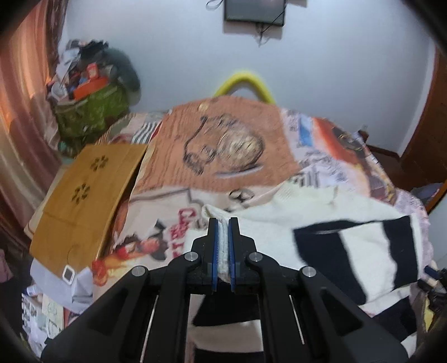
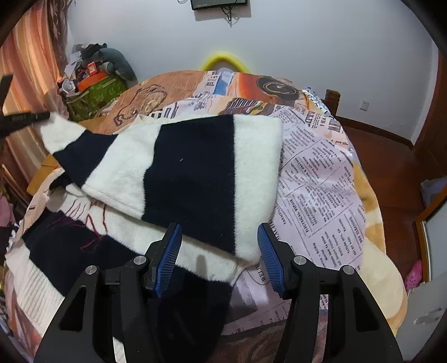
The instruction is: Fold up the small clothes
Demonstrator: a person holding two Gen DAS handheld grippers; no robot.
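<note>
Left gripper point(image 1: 223, 223) is pinching a white edge of the striped sweater point(image 2: 192, 178); right gripper point(image 2: 219, 237) is hovering with jaws spread wide, gripping nothing. Bed point(image 2: 315, 173) is carrying a newsprint-patterned blanket, the black-and-white sweater lying across it. Wooden board point(image 1: 83, 195) is resting at bed's left. Green bag point(image 1: 92, 111) is sitting by the curtain. Monitor point(image 1: 254, 11) is hanging on the wall.
</note>
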